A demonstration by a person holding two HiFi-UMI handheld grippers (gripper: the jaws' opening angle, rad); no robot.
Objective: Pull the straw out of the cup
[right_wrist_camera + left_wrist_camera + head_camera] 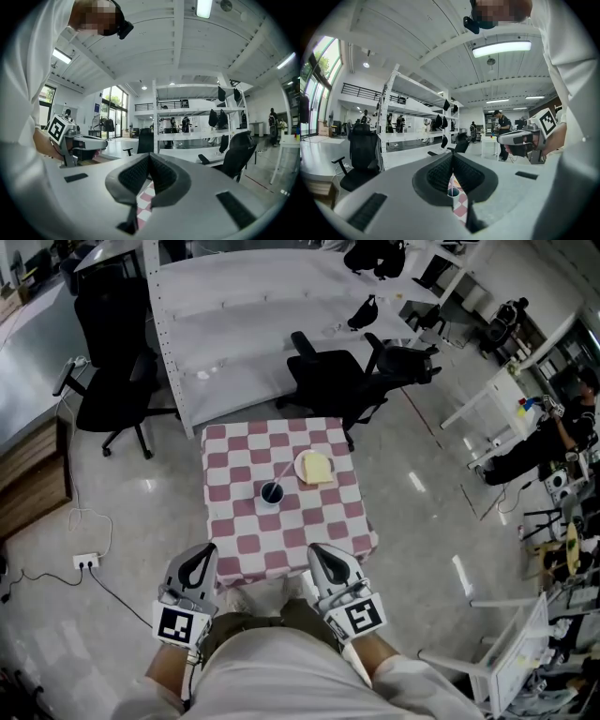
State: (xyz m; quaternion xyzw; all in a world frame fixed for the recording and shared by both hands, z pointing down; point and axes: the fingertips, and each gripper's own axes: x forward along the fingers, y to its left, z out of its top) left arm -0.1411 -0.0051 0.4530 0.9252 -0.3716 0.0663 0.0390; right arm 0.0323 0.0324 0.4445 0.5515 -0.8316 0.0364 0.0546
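No legible text or numbers.
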